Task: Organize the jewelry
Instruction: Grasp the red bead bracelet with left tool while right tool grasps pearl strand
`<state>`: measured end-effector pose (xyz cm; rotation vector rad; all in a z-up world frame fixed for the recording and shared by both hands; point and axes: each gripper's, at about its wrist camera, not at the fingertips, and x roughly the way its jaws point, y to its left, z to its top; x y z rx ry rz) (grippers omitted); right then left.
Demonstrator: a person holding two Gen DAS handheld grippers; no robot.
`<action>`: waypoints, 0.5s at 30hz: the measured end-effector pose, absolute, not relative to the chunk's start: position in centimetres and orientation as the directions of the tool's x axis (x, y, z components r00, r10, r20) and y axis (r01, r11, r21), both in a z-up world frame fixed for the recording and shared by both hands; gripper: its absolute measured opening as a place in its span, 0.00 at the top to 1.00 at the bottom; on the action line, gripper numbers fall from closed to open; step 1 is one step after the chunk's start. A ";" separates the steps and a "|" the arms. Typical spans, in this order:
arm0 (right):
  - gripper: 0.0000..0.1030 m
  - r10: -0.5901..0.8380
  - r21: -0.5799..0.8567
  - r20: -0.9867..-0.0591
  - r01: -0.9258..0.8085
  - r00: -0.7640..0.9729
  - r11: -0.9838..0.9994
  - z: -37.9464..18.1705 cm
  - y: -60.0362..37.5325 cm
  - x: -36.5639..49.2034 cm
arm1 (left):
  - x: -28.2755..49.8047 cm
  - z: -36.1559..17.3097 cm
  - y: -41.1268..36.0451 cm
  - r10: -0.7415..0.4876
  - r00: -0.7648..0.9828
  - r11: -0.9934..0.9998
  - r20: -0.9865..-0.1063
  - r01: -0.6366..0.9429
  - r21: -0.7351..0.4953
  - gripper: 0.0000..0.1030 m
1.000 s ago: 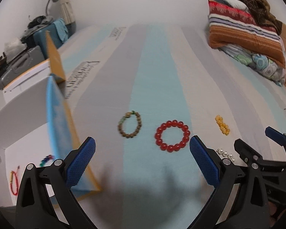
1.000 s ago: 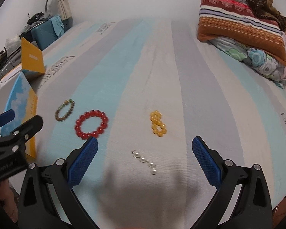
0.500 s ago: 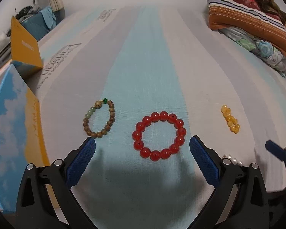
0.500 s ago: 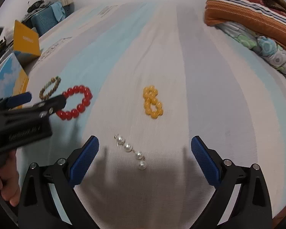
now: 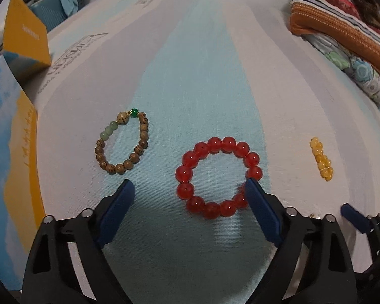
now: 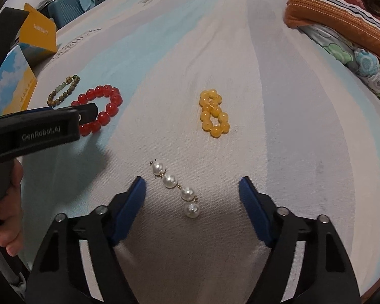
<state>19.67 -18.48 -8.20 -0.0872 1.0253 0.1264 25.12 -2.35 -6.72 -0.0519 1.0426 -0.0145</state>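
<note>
Between the blue pads of the right gripper (image 6: 192,190), the string of white pearls (image 6: 176,188) is lying loose on the striped bedsheet (image 5: 202,76); these jaws have just been closing from their earlier wide spread, though neither pad is touching the pearls yet. Both grippers are sitting lower and nearer the cloth than a second ago, so the jewelry is looming larger. The left gripper (image 5: 190,195) has also been narrowing, and its right pad seems to be meeting the red bead bracelet (image 5: 217,176) at its outer edge, while the left pad is standing clear. Just beyond are lying the brown wooden bracelet (image 5: 124,143) and the yellow bead bracelet (image 6: 214,112). Farther back, the orange box (image 5: 25,40) is standing by folded quilts (image 5: 342,25).
</note>
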 end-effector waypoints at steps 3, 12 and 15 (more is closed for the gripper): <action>0.46 0.073 -0.012 -0.857 -0.161 0.509 0.987 -8.2 -18.3 19.6 | 25.4 -7.1 -2.1 -0.010 0.489 0.999 -0.872 -0.030 -0.028 0.34; 0.69 0.081 -0.011 -0.862 -0.179 0.500 0.984 -8.2 -18.1 19.4 | 25.1 -7.4 -2.1 0.014 0.488 0.999 -0.872 -0.033 -0.002 0.50; 0.74 0.081 -0.014 -0.864 -0.184 0.497 0.983 -8.1 -17.9 19.3 | 24.8 -7.3 -2.4 0.018 0.487 1.000 -0.873 -0.024 0.007 0.63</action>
